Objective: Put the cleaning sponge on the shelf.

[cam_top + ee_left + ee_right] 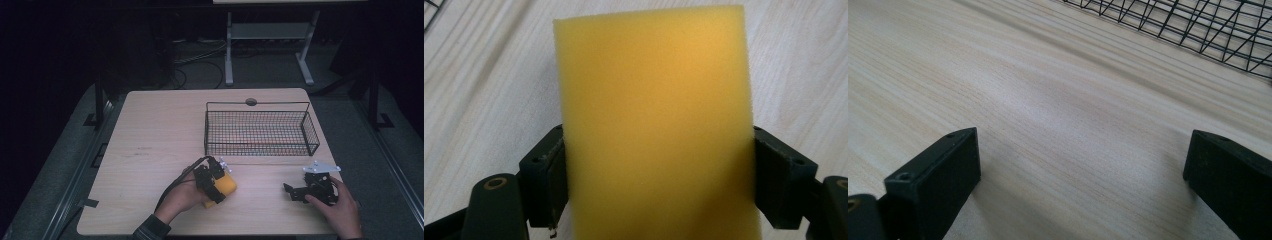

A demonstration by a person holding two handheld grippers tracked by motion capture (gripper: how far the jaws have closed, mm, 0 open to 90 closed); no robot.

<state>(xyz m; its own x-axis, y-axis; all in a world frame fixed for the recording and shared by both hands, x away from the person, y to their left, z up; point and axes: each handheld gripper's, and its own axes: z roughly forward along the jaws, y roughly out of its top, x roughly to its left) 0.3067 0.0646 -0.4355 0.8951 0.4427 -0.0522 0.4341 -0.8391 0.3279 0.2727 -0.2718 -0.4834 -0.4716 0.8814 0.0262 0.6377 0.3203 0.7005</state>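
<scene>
Here, from left to right:

Left hand: it comes in from the near edge of the table, with a dark sleeve at the wrist. It holds the left gripper.

Left gripper: it is low over the wood, near the front of the table. In the left gripper view its two black jaws stand one on each side of the yellow sponge, and both pads touch the sponge's sides. The jaws are fairly wide, because the sponge is wide. It has hold of the sponge.

Yellow sponge: a soft foam block with flat sides. It sits between the left gripper's jaws, just above or on the table; I cannot tell which. It is outside the basket, in front of the basket's left end.

Table: light wood, with a small round grey cap near the far edge.

Wire basket: black, long and open on top. It stands on the right half of the table, toward the back. It is well apart from the sponge.

Right gripper: it rests low by the table's front right part, pointing left. In the right gripper view its jaws stand far apart, with bare wood between them. It holds nothing.

Right hand: it grips the right gripper from behind, near the table's right corner.
</scene>
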